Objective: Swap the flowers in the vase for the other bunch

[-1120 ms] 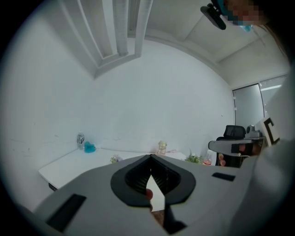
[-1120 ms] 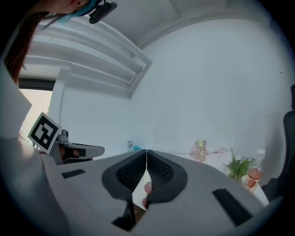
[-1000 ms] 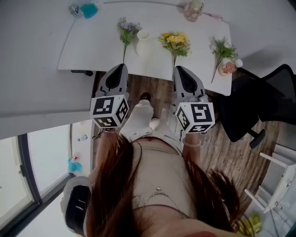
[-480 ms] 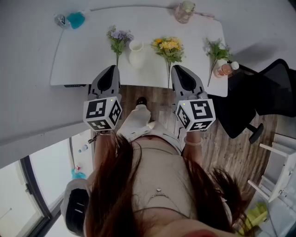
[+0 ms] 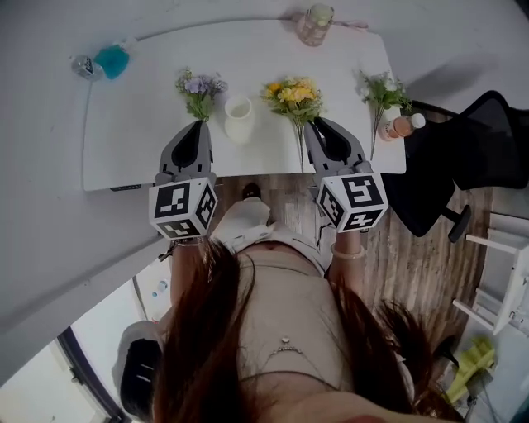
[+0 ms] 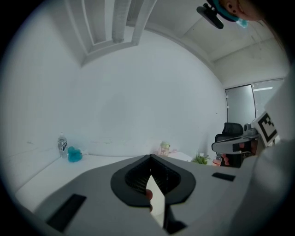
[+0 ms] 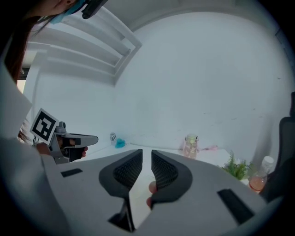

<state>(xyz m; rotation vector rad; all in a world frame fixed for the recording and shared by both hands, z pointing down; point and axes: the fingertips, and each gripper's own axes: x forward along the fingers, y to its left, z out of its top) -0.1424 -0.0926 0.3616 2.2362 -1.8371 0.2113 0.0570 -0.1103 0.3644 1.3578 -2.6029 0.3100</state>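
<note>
While both grippers hover at the near edge of the white table [image 5: 132, 124], neither holds anything.

- L gripper [image 5: 197, 128]: jaws pressed together, pads meeting, nothing between.
- R gripper [image 5: 321, 125]: jaws opening, narrow gap only, no item in it; table top shows through the gap in the right gripper view.
- White vase [image 5: 238, 118]: upright, mid-table, approx. between the two gripper tips and just beyond them.
- Purple bunch [image 5: 198, 89]: lying flat just left of the vase, stem end toward the L gripper tip. Contact can't be judged.
- Yellow bunch [image 5: 293, 92]: lying flat right of the vase, stem [image 5: 299, 149] running alongside the R gripper.
- Green sprig [image 5: 378, 89]: far right, beside a pink drink bottle [image 5: 399, 125].
- Glass jar [image 5: 315, 23]: at the rear edge.
</note>
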